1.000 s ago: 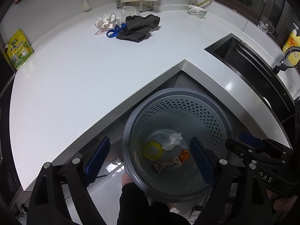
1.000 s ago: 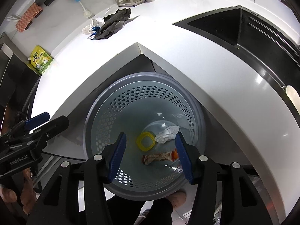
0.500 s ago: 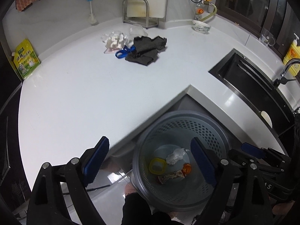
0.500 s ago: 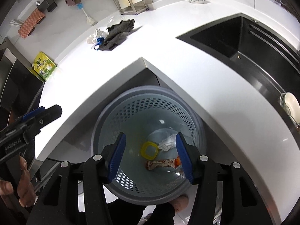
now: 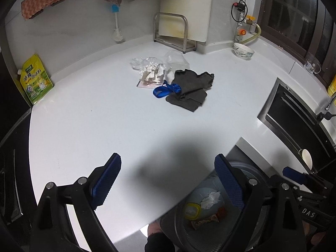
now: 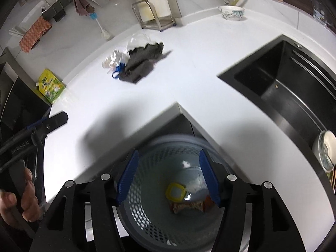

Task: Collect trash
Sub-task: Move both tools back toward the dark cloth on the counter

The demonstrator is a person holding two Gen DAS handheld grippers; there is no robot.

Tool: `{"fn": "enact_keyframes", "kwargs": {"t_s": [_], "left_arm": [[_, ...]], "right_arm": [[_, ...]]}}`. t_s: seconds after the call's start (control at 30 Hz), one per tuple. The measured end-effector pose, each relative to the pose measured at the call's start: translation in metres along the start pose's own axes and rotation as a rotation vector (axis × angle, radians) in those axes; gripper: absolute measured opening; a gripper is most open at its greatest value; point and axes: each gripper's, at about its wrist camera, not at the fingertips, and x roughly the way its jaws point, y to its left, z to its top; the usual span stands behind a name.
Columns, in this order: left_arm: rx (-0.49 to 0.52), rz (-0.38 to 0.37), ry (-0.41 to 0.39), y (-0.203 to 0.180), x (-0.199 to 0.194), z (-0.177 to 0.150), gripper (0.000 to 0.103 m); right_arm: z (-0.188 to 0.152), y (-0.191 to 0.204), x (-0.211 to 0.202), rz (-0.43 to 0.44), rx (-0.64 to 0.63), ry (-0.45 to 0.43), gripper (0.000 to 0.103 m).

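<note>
The left gripper (image 5: 168,174) stood with its blue pads wide apart and nothing between them, poised above the white countertop (image 5: 105,126). The right gripper (image 6: 168,176) had just been opening its jaws; they too held nothing, and framed the mouth of the perforated grey trash basket (image 6: 147,210) below. In that basket, under the right tongs, lay a yellow square lid (image 6: 175,192), a crumpled white tissue (image 5: 210,198), a strip of printed wrapper (image 6: 188,206) and something small and orange (image 6: 208,201). From the right tongs, the hand (image 6: 19,201) gripping the left tool showed off to the left. Well ahead of both tongs, far across the counter, sat a heap: crumpled white paper and clear plastic (image 5: 151,71), a blue-handled pair of scissors (image 5: 166,90) and a dark grey cloth (image 5: 190,89) touching them. Off to the left of it leaned a yellow-green pouch (image 5: 35,79); to the right of the tongs opened the black sink (image 6: 283,88), and beyond it stood a patterned bowl (image 5: 243,51).
</note>
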Motion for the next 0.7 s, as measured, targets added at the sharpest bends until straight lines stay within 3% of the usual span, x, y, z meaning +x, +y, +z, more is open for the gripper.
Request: {"fn": "enact_keyframes", "kwargs": {"t_s": [0.57,0.7], "left_arm": [[0.062,-0.035,-0.019,0.045,0.054,0.068,0.089],[0.093,-0.037,-0.025,0.053,0.069,0.084,0.089]], "right_arm": [[0.087,0.030,0.059,-0.021,0.047,-0.061,0.058],[0.103,0.038,0.074,-0.023,0.052,-0.082,0.062]]}}
